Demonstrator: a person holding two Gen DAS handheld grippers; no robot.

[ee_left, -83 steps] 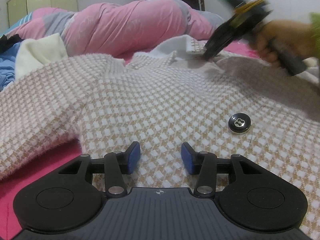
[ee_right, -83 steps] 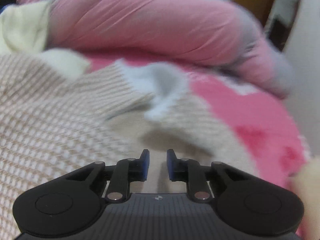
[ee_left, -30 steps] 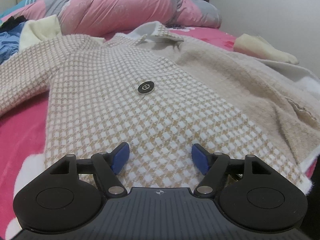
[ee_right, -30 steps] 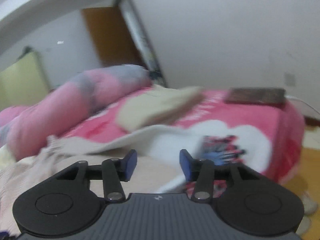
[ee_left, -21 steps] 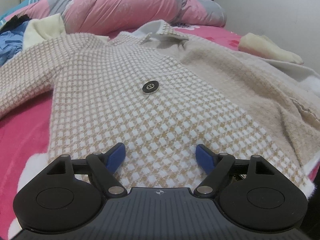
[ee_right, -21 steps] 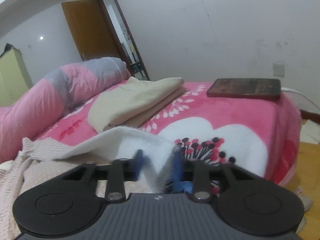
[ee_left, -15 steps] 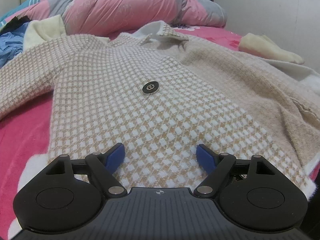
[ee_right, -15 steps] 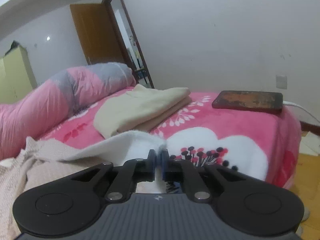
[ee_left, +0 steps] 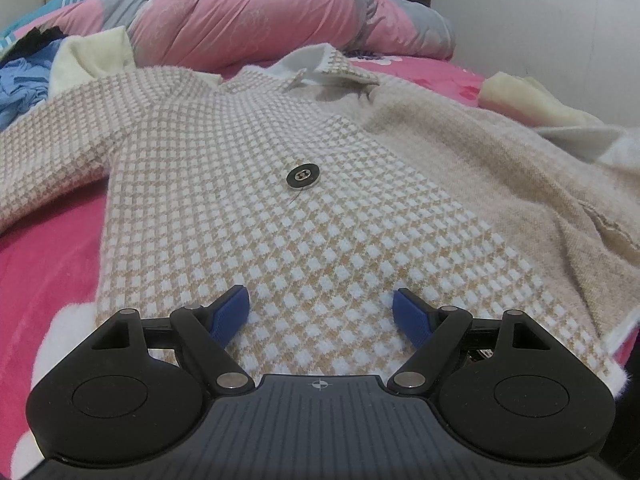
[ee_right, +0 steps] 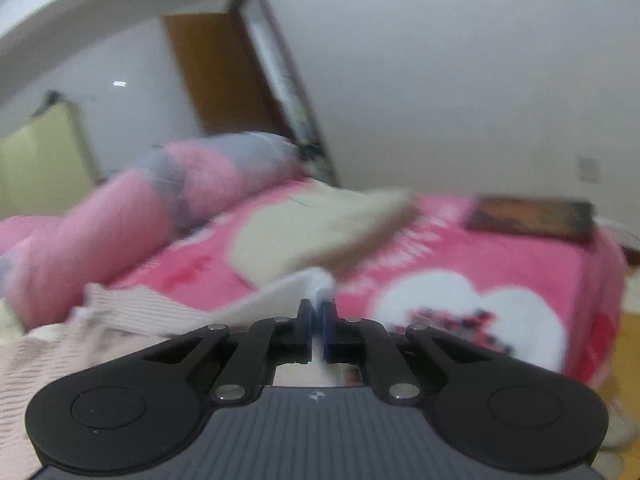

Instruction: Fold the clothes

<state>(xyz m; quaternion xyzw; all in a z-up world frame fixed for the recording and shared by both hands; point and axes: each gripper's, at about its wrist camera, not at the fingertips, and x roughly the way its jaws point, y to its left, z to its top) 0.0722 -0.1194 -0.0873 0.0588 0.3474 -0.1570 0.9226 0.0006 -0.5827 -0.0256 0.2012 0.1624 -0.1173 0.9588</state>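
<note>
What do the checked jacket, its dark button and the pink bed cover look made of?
Checked jacket: thick woven or knitted wool-like cloth, matte, with fuzzy edges and a plain beige inner face. Button: glossy dark plastic or metal; the shine leaves it open. Bed cover: plush fleece, soft nap. The right gripper pinches the jacket's white fuzzy edge.

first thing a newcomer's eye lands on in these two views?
The tan-and-white checked coat spread across the pink bed fills the left wrist view, with a single black button near its middle and the left tool wide open over the hem. In the blurred right wrist view, the right tool is pinched shut on a white fuzzy edge of the coat, with a folded cream garment behind it.
</note>
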